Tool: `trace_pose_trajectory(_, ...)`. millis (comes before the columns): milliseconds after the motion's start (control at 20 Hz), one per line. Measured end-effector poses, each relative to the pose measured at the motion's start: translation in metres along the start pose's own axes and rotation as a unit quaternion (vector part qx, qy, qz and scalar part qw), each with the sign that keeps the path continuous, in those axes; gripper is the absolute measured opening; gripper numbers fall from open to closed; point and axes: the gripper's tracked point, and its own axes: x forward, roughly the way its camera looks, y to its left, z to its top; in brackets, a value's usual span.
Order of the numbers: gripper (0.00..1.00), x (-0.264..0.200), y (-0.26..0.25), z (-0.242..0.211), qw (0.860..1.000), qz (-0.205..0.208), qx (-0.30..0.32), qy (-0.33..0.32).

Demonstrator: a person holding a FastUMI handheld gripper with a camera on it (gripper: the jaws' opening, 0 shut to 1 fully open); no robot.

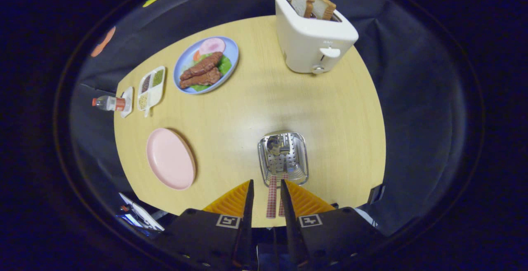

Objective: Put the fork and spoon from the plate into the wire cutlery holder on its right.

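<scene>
Because the wooden desk [264, 106] spreads wide ahead of the fingers, the layout reads plainly: a white toaster [313, 40] with two bread slices stands at the far side, a blue plate of food [206, 64] and a small divided tray [150, 87] lie far off to the left, and the pink plate [171, 159] sits nearer on the left, bare of cutlery.

Just ahead of the gripper [266, 196] stands the wire cutlery holder [283, 157], its mouth open toward the camera. Two checked handles [272, 196] run from the holder's near rim back between the fingers, their long axes in line with the fingers, their working ends down in the basket; a spoon bowl seems to glint inside, though which handle is the fork I cannot tell.

The fingers stand slightly parted, with the handles in the gap; whether either finger presses on them is unclear. Judging by this, both pieces look already delivered, and the next move likely turns on drawing straight back along that axis without snagging a handle.
</scene>
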Motion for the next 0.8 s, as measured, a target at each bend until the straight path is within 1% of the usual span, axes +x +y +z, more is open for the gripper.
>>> trace_pose_trajectory(100,0.43,-0.021,0.019,-0.001,0.998,0.013,-0.01,-0.055)
trace_pose_trajectory(200,0.46,-0.043,0.034,-0.002,0.993,0.015,-0.014,-0.117)
trace_pose_trajectory(300,0.49,-0.066,0.05,-0.002,0.983,0.021,-0.018,-0.184)
trace_pose_trajectory(350,0.53,-0.079,0.058,-0.002,0.976,0.022,-0.022,-0.217)
trace_pose_trajectory(450,0.59,-0.106,0.067,-0.004,0.958,0.018,-0.021,-0.286)
trace_pose_trajectory(550,0.66,-0.131,0.076,-0.014,0.937,0.016,-0.016,-0.349)
trace_pose_trajectory(650,0.72,-0.157,0.091,-0.028,0.916,0.026,-0.02,-0.4)
trace_pose_trajectory(700,0.8,-0.169,0.097,-0.033,0.905,0.027,-0.025,-0.423)
trace_pose_trajectory(800,0.82,-0.188,0.108,-0.049,0.885,0.03,-0.036,-0.462)
